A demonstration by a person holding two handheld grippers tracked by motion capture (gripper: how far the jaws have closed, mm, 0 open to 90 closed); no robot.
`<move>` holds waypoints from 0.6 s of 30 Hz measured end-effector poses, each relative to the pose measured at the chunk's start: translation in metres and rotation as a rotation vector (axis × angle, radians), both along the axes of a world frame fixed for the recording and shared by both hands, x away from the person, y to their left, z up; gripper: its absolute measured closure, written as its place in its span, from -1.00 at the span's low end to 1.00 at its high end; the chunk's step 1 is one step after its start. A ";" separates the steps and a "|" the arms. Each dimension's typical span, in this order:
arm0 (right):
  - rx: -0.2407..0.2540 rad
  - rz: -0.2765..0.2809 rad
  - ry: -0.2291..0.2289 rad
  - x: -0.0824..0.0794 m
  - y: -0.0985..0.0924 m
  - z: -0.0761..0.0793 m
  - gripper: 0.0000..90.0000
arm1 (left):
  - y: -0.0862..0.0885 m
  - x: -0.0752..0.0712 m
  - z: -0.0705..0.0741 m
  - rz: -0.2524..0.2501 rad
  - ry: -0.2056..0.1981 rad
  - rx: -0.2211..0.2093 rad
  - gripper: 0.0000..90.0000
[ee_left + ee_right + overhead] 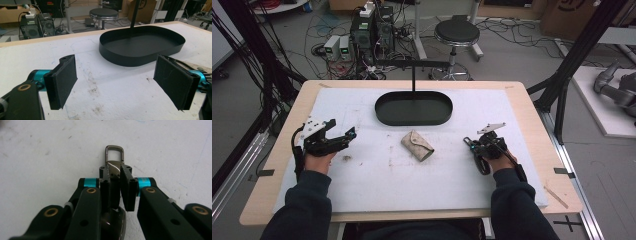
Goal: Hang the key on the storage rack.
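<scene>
Right gripper point(115, 176) fingers clenched on metal clasp point(114, 157), low over white bench point(422, 172). Left gripper point(117, 82) fingers released, near black tray point(140, 53).

Wide bare mat point(422, 180) lies between the left gripper point(343, 136) and right gripper point(472, 145), broken by the small pouch point(417, 145) at centre. Beyond it, the black oval tray point(384, 114) and its upright post point(413, 82) block the far middle, with open lanes either side.
</scene>
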State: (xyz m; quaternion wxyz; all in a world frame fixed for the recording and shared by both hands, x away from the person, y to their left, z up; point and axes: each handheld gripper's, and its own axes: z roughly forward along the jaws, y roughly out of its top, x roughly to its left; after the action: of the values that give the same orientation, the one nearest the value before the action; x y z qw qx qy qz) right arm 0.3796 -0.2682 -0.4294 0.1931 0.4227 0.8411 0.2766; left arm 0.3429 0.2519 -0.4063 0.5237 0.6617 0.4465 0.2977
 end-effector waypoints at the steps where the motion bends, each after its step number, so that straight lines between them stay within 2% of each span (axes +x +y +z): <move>1: 0.008 -0.019 -0.014 -0.002 -0.001 0.002 0.35 | 0.001 0.000 0.000 -0.001 0.001 0.001 -0.59; 4: 0.024 -0.060 -0.044 -0.014 -0.005 0.009 -0.13 | 0.001 0.000 0.000 0.001 0.005 0.000 -0.59; 6: 0.044 -0.083 -0.054 -0.025 -0.008 0.012 -0.32 | 0.000 0.000 -0.001 -0.001 0.006 -0.001 -0.59; 8: 0.052 -0.076 -0.058 -0.035 -0.009 0.010 -0.46 | 0.000 0.000 0.000 -0.004 0.003 -0.001 -0.59; 10: 0.036 -0.058 -0.044 -0.041 -0.008 0.004 -0.46 | -0.001 0.000 0.000 -0.006 0.004 0.003 -0.58; 13: 0.014 -0.063 -0.005 -0.041 -0.008 -0.008 -0.44 | -0.001 0.000 0.000 -0.006 0.003 0.001 -0.58; 15: 0.011 -0.067 0.010 -0.040 -0.009 -0.010 -0.42 | -0.001 0.000 0.000 -0.008 0.002 0.000 -0.57; 16: 0.022 -0.061 0.015 -0.039 -0.011 -0.010 -0.35 | -0.001 0.000 0.000 -0.007 0.003 0.003 -0.57; 17: 0.008 -0.009 0.019 -0.037 -0.015 -0.007 -0.07 | 0.000 0.000 -0.001 -0.005 0.006 0.001 -0.57; 18: -0.021 0.036 0.002 -0.037 -0.017 -0.006 -0.04 | 0.000 0.000 -0.001 -0.005 0.008 0.002 -0.57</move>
State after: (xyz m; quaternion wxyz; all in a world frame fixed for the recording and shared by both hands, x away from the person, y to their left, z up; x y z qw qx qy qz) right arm 0.3426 -0.2849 -0.4353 0.1915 0.4056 0.8517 0.2709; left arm 0.3431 0.2522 -0.4068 0.5220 0.6645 0.4467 0.2938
